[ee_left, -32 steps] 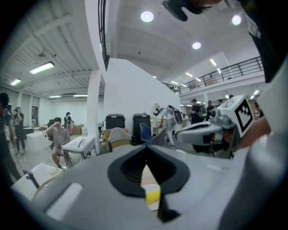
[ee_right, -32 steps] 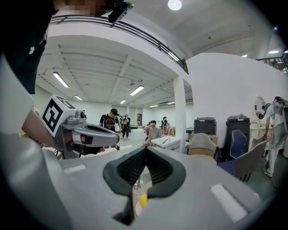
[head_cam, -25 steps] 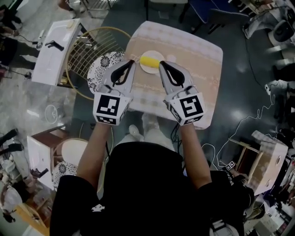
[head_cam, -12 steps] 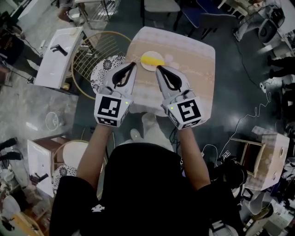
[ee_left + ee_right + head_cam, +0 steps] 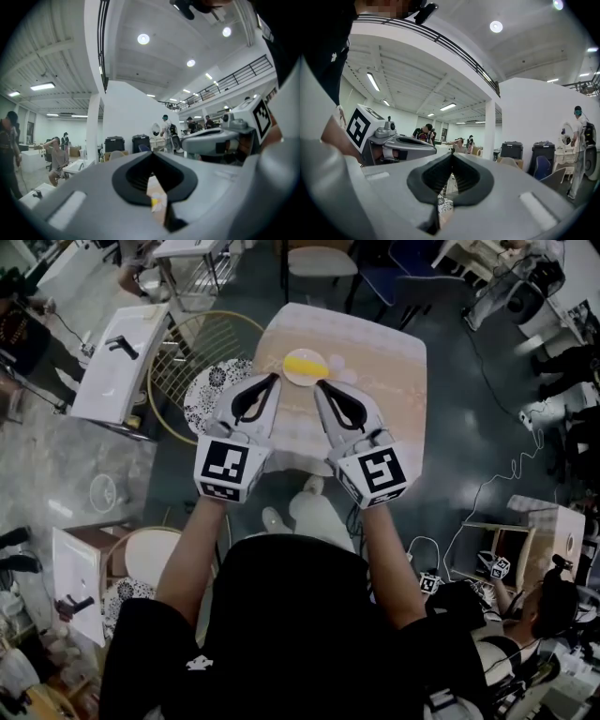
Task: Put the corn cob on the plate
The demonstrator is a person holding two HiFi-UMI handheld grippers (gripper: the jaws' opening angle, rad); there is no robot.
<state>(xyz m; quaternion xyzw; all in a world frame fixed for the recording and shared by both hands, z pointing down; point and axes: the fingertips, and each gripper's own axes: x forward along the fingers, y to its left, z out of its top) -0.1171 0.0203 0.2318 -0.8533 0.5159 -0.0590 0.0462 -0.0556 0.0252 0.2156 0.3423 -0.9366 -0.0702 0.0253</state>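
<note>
Head view: a square table (image 5: 389, 381) under a pale checked cloth stands ahead of the person. Near the cloth's far edge, toward its left side, sits a small white plate (image 5: 302, 383), and the yellow corn cob (image 5: 305, 364) lies on it. The left gripper (image 5: 273, 381) and right gripper (image 5: 320, 386) are held side by side above the cloth. Their tips angle toward each other just short of the plate and touch neither it nor the corn. Both claws are closed to a point and empty. The right half of the cloth is bare, and dark floor lies beyond its right edge. A gold wire chair (image 5: 192, 338) with a patterned round cushion (image 5: 212, 388) crowds the table's left edge. A white side table (image 5: 117, 362) stands further left.

Left gripper view: the grey jaws meet at their tips with nothing between them. Through the dark hollow beneath, a sliver of the cloth and a spot of the yellow corn show. The right gripper, with its marker cube (image 5: 262, 112), hangs close on the right. Beyond is a large white hall with people standing well back.

Right gripper view: the jaws are pressed together and empty. Through the hollow beneath them, a bit of the wire chair and patterned cushion shows. The left gripper floats close on the left.
</note>
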